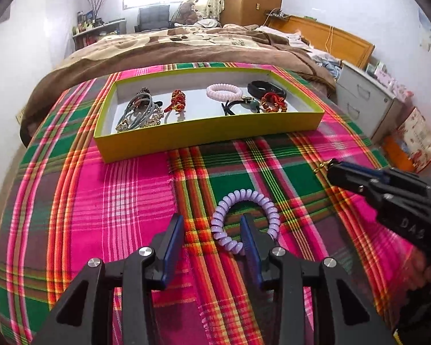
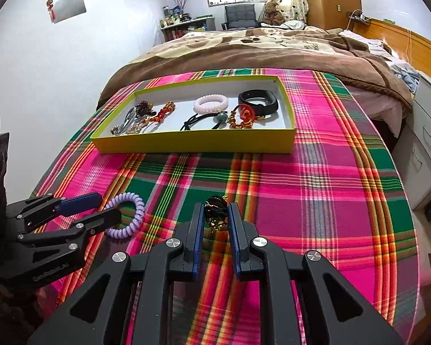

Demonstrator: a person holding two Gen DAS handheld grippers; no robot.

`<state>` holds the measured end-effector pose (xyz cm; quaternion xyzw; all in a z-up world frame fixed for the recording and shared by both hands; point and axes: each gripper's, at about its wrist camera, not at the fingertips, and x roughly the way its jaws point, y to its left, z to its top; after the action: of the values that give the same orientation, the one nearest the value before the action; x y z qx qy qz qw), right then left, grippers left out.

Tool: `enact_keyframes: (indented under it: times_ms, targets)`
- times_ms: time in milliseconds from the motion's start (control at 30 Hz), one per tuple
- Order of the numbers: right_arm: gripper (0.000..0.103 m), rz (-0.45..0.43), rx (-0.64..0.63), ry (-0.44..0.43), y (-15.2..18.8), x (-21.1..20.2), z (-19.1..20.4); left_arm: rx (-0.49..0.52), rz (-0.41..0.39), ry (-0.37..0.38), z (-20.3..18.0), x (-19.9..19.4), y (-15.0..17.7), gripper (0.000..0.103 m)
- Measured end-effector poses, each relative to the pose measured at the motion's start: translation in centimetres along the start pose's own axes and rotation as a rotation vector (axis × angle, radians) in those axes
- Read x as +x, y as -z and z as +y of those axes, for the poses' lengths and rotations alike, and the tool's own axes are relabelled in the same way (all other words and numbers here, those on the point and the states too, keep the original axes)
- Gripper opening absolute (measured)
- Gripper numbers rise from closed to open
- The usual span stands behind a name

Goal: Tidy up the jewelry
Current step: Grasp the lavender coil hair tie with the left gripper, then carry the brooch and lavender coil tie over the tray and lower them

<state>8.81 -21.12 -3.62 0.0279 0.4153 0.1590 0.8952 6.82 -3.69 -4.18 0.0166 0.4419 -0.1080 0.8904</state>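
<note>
A lilac spiral hair tie (image 1: pixel 245 218) lies on the plaid cloth; it also shows in the right wrist view (image 2: pixel 128 215). My left gripper (image 1: pixel 212 221) is open, its right finger inside the coil's ring and the left side of the coil between the fingers. A black and gold hair ornament (image 2: pixel 217 212) lies between the fingers of my right gripper (image 2: pixel 215 210), which are closed to its sides. In the left wrist view the right gripper (image 1: pixel 334 169) covers all but a gold tip of the ornament (image 1: pixel 320 168). A yellow-green tray (image 1: pixel 204 129) beyond holds several bracelets and hair ties.
The plaid cloth (image 2: pixel 316 201) covers a round table. A bed with a brown blanket (image 2: pixel 258 49) lies behind the tray. White drawers (image 2: pixel 428 149) stand to the right, a white wall to the left.
</note>
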Motion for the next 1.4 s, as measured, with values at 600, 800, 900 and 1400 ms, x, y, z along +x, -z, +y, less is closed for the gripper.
enact_keyframes:
  times_ms: [600, 800, 900, 1400]
  targets:
    - [0.017, -0.026, 0.011, 0.0, 0.0, -0.5, -0.5, -0.043, -0.045, 0.002, 0.8, -0.8, -0.2, 0.01]
    - [0.017, -0.041, 0.008, 0.003, -0.3, -0.8, -0.3, -0.083, -0.086, 0.026, 1.3, -1.7, -1.2, 0.01]
    - [0.017, -0.045, 0.008, 0.001, -0.4, -0.9, -0.3, -0.094, -0.106, 0.025, 1.6, -2.2, -1.8, 0.01]
    - [0.017, -0.106, -0.012, 0.001, -5.4, -0.6, -0.3, -0.145, -0.165, 0.005, 4.4, -1.9, -7.3, 0.01]
